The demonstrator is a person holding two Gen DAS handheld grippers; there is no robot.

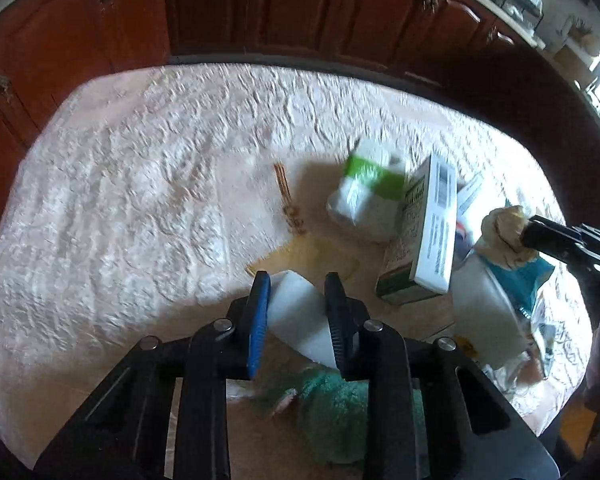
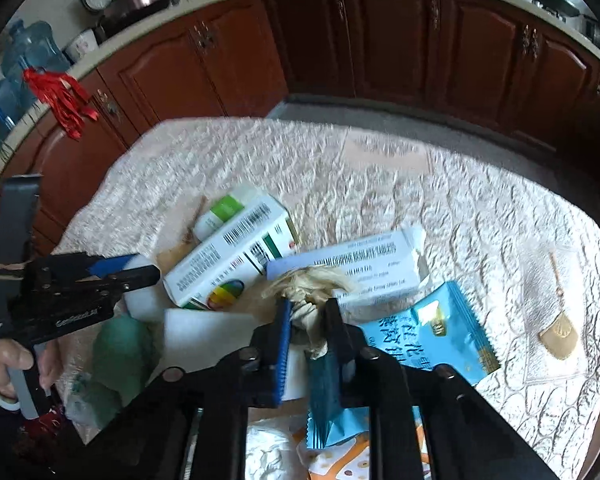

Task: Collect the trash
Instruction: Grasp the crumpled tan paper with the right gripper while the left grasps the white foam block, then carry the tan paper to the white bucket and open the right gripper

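Left hand-held gripper (image 1: 296, 320) pinching a white foam block (image 1: 300, 312) across its flat sides, low over the near edge of the bench (image 1: 120, 200) with its quilted cream cover — light stuff, springy, likely to dent under the pads, best taken across the broad faces as here. Just beyond, a white-and-green medicine box (image 1: 424, 232) propped on edge against a green-banded white packet (image 1: 364, 192); stiff card, light, easiest gripped across the thin sides. Further right, right hand-held gripper (image 2: 308, 312) pressed together on a crumpled beige tissue wad (image 2: 304, 284), lying on a white carton (image 2: 364, 264) beside a blue foil wrapper (image 2: 432, 332) — soft and nearly weightless, prone to tearing or slipping out, so better pinched at the bunched middle. Wrapper slick and crinkly, probably needing a hold on its edge.
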